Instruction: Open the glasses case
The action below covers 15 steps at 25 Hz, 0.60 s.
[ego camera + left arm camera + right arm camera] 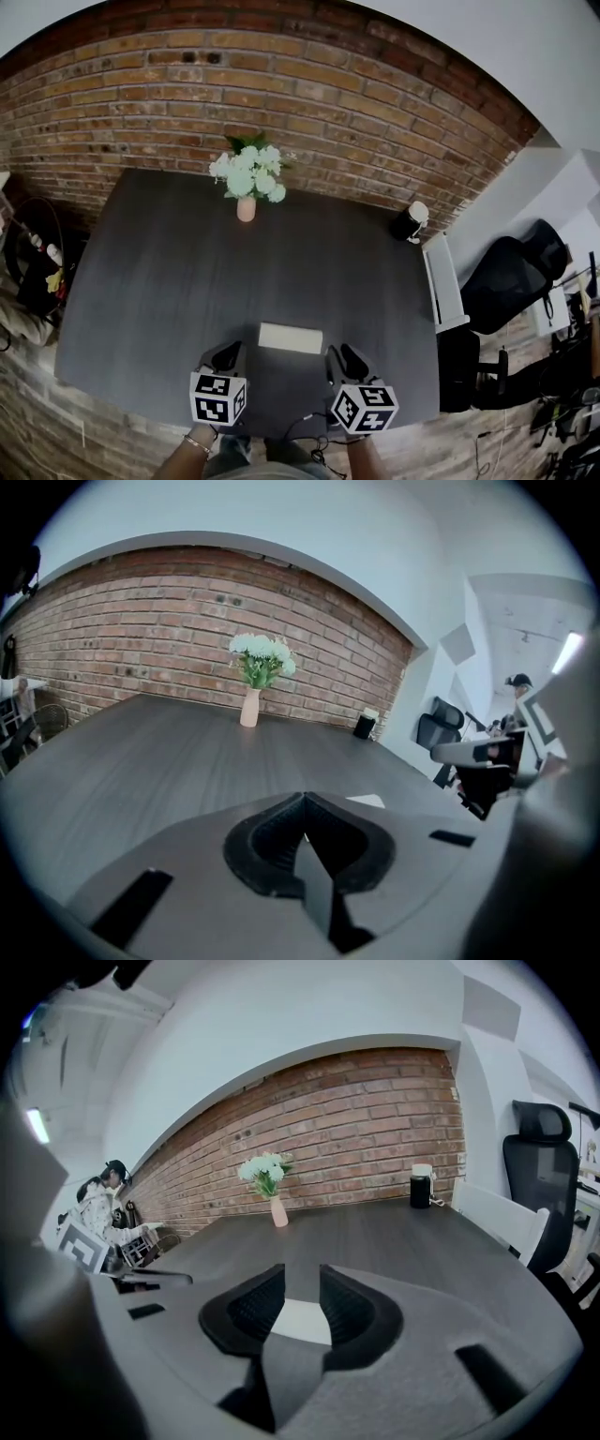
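The glasses case (291,337) is a flat white oblong lying closed near the front edge of the dark table (169,272). In the head view my left gripper (225,355) hovers just off its left end and my right gripper (342,355) just off its right end, neither touching it. In the left gripper view the left gripper (302,799) has its jaws met at the tips, and a white corner of the case (367,801) shows beyond them to the right. The right gripper (302,1274) stands open with the case (302,1324) visible through the gap, apart from the pads.
A pink vase of white flowers (246,178) stands at the table's far middle. A black cylinder with a white top (410,221) sits at the far right corner. A white panel (442,281) and a black office chair (511,272) stand off the right edge.
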Motion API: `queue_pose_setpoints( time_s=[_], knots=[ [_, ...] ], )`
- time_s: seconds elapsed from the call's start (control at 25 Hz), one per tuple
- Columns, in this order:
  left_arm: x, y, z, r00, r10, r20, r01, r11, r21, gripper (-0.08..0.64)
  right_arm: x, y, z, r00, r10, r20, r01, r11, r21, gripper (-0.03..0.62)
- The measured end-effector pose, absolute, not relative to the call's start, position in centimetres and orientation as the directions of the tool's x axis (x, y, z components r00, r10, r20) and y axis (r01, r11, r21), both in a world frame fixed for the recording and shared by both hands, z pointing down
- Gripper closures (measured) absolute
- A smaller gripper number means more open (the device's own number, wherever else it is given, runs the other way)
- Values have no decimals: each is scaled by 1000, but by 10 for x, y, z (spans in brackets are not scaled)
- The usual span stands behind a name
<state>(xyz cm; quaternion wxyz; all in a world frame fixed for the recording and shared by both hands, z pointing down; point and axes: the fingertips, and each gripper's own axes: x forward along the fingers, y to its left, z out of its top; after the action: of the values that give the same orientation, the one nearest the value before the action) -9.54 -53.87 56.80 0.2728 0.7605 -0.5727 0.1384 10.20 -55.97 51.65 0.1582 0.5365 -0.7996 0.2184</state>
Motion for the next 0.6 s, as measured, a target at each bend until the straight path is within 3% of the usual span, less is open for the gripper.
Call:
queue_pose_setpoints(
  time_s=[0.6],
  knots=[
    [-67,-546,640,314,-705,636,-948,-196,252,565,113,-583,588,-413,-704,577,-909,354,-218,472]
  ],
)
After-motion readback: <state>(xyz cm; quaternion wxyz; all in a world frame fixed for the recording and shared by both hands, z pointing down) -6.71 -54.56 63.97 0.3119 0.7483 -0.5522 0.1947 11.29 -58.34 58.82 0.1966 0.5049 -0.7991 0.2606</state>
